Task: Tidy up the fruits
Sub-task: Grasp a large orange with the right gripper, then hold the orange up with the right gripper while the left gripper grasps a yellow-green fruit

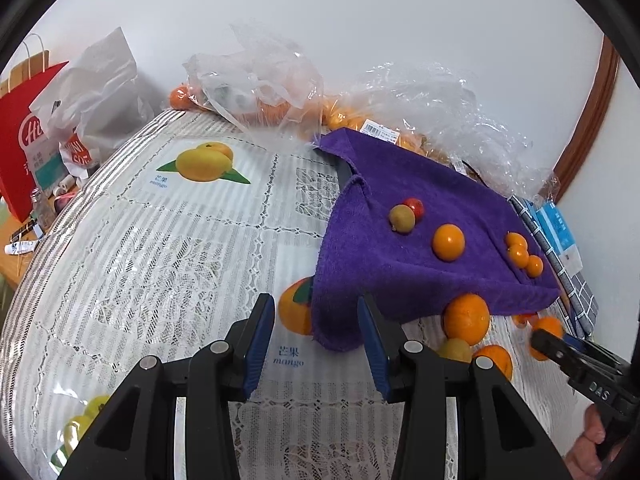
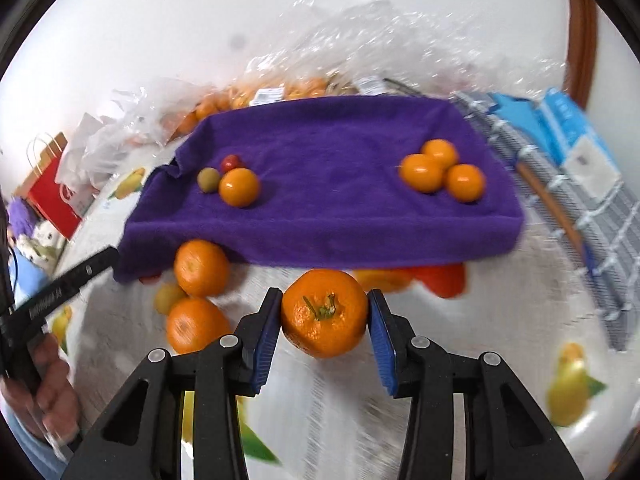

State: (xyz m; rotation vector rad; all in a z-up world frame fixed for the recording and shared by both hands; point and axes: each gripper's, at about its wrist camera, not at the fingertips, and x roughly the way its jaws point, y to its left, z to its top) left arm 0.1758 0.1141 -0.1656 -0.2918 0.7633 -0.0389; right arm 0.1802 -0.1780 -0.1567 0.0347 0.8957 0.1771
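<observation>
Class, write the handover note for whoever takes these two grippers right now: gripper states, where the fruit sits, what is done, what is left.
Right gripper: shut on a mandarin, in front of the purple towel.
Left gripper: open, empty, at the towel's near corner.
Done: on the towel, three kumquats grouped on the right; an orange fruit, a green one and a red one on the left.
Left: place the held mandarin; two oranges and a small yellowish fruit lie on the tablecloth by the towel's edge.

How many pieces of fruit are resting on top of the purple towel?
6. On the purple towel: left group of an orange, a green fruit and a red fruit; right cluster of three oranges.
</observation>
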